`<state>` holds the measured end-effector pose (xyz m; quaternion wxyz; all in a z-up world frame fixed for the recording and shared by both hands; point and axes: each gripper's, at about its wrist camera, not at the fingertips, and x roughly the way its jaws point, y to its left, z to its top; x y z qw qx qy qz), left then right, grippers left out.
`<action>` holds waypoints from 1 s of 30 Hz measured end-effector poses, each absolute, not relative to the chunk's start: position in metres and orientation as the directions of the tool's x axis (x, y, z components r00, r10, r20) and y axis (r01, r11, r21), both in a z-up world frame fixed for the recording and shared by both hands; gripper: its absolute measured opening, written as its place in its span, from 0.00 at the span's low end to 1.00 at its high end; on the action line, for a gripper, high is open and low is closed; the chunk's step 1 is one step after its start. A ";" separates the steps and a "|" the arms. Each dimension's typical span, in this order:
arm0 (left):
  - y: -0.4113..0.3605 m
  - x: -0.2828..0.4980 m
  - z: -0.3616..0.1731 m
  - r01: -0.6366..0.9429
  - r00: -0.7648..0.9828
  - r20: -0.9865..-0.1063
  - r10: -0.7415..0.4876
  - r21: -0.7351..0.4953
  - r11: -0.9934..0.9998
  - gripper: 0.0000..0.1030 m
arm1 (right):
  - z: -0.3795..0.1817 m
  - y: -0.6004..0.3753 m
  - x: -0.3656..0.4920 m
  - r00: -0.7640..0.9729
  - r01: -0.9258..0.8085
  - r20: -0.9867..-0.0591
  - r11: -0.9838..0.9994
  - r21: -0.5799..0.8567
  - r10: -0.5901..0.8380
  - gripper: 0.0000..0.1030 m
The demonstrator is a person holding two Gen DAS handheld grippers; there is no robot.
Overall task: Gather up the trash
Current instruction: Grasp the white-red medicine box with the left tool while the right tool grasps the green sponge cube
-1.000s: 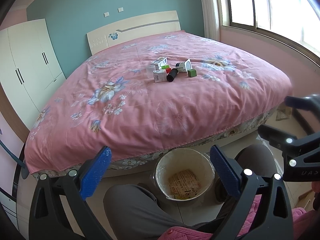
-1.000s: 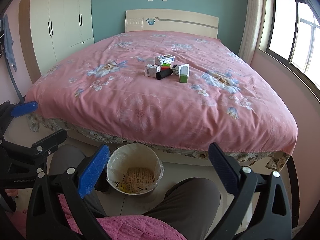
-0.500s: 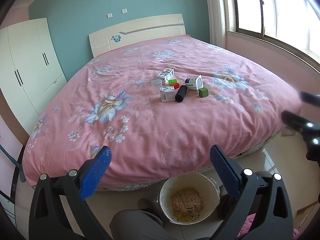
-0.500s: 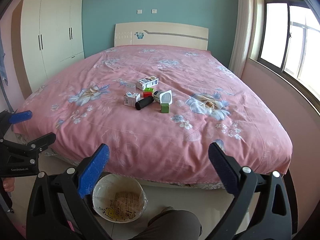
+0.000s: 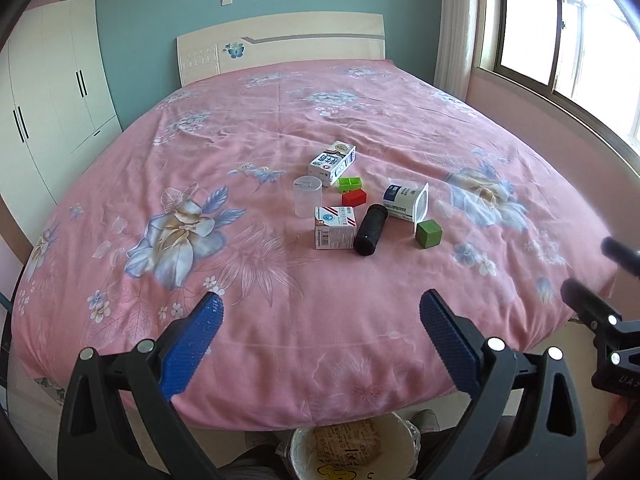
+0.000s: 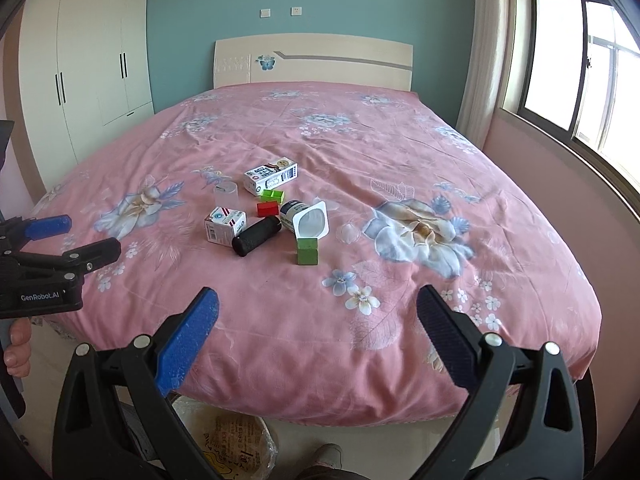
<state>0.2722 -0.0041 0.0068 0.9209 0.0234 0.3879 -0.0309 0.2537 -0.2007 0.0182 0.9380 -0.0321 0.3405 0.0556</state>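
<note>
Both grippers spread wide, empty. Black cylinder [image 6: 257,235] lying dead ahead of right gripper [image 6: 318,312], long axis diagonal; left gripper [image 5: 320,316] equally far.

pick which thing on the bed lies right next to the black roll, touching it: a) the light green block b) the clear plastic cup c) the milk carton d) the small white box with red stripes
d: in the left wrist view the black roll lies against the right side of the small white box, while the clear cup, milk carton and light green block sit apart from it.
</note>
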 end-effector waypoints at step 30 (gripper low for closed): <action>-0.005 0.483 -0.129 -0.130 0.511 -0.850 -0.131 -0.227 0.965 0.87 | -0.146 -0.175 0.466 0.598 -0.123 -0.795 0.992 0.036 0.103 0.81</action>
